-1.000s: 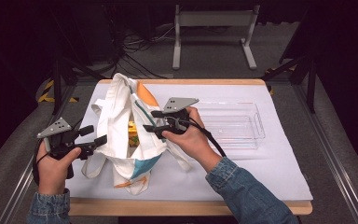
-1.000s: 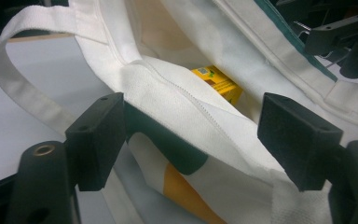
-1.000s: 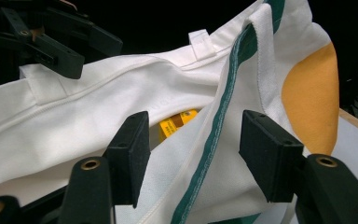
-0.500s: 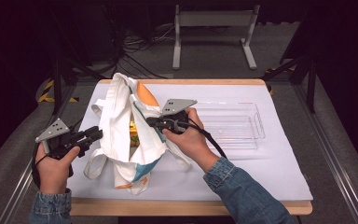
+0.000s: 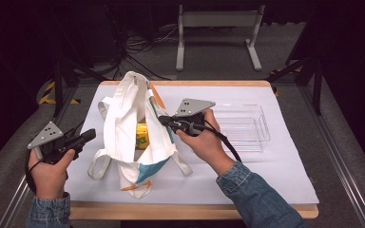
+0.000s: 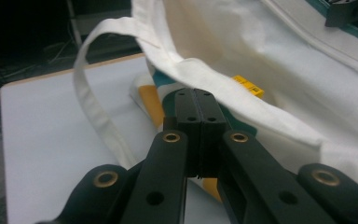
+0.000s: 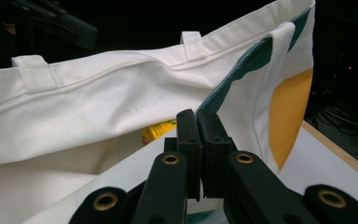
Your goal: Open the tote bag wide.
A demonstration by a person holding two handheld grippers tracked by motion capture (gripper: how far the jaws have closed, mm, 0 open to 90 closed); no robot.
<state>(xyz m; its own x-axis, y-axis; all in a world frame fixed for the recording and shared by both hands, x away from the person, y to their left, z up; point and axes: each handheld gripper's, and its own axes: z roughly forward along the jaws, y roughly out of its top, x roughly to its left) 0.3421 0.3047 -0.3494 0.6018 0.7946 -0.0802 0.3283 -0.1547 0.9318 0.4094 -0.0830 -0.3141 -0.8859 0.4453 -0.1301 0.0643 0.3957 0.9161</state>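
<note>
White tote bag [image 5: 138, 137] with teal and orange patches lies on the white-covered table [image 5: 275, 171], left of centre, mouth pulled open and facing up; a yellow item [image 5: 142, 135] sits inside. A clear plastic tray [image 5: 247, 126] stands to the bag's right, apart from it. Left hand [image 5: 50, 171] enters from the bottom left corner, sleeve in denim, fist wrapped round the gripper handle, forearm roughly upright in the high view. Left gripper [image 5: 89, 135] points toward the bag's left rim, roughly level; its jaws have just been closing and now stand pressed together. In the left gripper view the tips [image 6: 196, 100] meet at the bag's near edge; cannot tell whether cloth is pinched between them. Right hand [image 5: 204, 140] reaches in diagonally from the lower right, wrist bent leftward. Right gripper [image 5: 164, 121] sits at the bag's right rim; jaws have just been closing and are clenched, with the white rim cloth at the tips [image 7: 198, 121]; whether they pinch it cannot be told.
</note>
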